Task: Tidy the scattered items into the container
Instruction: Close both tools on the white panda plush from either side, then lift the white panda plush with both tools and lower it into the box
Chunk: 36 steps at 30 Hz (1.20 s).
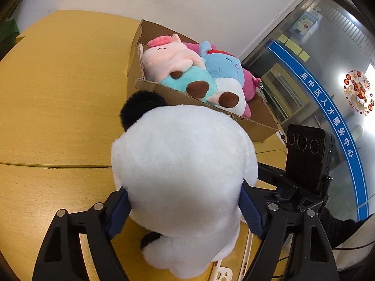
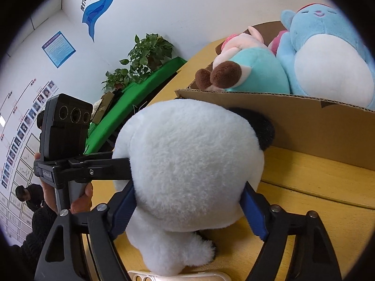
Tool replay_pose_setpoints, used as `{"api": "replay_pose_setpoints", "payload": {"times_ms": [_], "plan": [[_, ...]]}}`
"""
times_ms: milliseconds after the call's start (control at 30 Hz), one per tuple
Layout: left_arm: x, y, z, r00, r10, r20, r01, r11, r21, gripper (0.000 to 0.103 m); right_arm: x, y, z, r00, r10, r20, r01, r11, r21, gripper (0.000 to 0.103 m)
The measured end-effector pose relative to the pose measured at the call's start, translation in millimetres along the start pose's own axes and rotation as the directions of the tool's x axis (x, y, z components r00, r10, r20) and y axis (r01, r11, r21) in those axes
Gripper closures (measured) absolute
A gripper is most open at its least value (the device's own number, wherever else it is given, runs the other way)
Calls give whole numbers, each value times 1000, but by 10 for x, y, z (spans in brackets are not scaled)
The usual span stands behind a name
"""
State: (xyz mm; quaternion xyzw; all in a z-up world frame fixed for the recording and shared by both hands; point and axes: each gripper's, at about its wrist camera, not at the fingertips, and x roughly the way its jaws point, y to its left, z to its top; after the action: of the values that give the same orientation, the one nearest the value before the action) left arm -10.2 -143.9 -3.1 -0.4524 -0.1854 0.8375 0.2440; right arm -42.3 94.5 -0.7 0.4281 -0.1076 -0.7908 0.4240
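A white plush panda [image 1: 185, 175] with black ears sits on the yellow wooden tabletop [image 1: 58, 93], directly in front of a cardboard box [image 1: 206, 100]. In the left wrist view the box lies toward 12 o'clock from the panda, and the panda's black ear [image 1: 140, 105] is just beside the box's near wall.

Left gripper [image 1: 185, 210]: its 2 blue-padded fingers [image 1: 118, 213] bracket the panda's white body at 9 o'clock and 3 o'clock. The pads meet the fur on both sides, so the fingers are clenched on the panda.

Right gripper [image 2: 189, 208]: its 2 blue-padded fingers [image 2: 254, 210] likewise press into the panda [image 2: 189, 159] from both sides, grasping it. The panda rests on the tabletop [image 2: 316, 187], and its black ear [image 2: 260, 126] touches the box wall [image 2: 293, 121] at 1 o'clock.

Contents of the box: 1 pink plush toy [image 1: 168, 56], 1 blue plush toy with a white belly [image 1: 225, 70] and 1 magenta plush toy [image 1: 248, 82], packed side by side. The right wrist view shows the blue toy [image 2: 323, 53] lying on its back.

Each view also shows the other gripper's camera unit [image 1: 307, 157], at 3 o'clock in the left view. In the right view a hand [image 2: 79, 196] holds the handle at 9 o'clock. Potted plants [image 2: 145, 53] stand against the white wall at 11 o'clock. A phone case [image 2: 164, 276] lies at 6 o'clock under the panda.
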Motion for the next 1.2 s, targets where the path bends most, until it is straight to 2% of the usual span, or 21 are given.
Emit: {"api": "replay_pose_setpoints", "payload": {"times_ms": [233, 400, 567, 667, 800, 900, 1033, 1200], "plan": [[-94, -293, 50, 1000, 3, 27, -4, 999, 33, 23, -183, 4, -5, 999, 22, 41, -22, 1000, 7, 33], [-288, -900, 343, 993, -38, 114, 23, 991, 128, 23, -765, 122, 169, 986, 10, 168, 0, 998, -64, 33], [-233, -1549, 811, 982, -94, 166, 51, 968, 245, 23, -1493, 105, 478, 952, -39, 303, 81, 988, -128, 33], [-123, -1969, 1057, 975, -134, 176, 76, 951, 300, 23, -1918, 3, 637, 922, -79, 378, 149, 976, -158, 33], [2, -2442, 1338, 959, -207, 192, 136, 934, 329, 23, -2407, -115, 884, 882, -138, 450, 244, 952, -187, 33], [145, -2739, 1511, 951, -236, 200, 165, 934, 317, 23, -2635, -188, 1088, 855, -171, 490, 301, 932, -200, 33], [447, -2874, 1762, 950, -239, 201, 175, 940, 291, 23, -2762, -430, 1322, 830, -223, 512, 362, 913, -189, 33], [903, -2794, 1954, 956, -237, 172, 191, 950, 245, 23, -2757, -885, 1480, 827, -257, 500, 370, 918, -141, 33]]}}
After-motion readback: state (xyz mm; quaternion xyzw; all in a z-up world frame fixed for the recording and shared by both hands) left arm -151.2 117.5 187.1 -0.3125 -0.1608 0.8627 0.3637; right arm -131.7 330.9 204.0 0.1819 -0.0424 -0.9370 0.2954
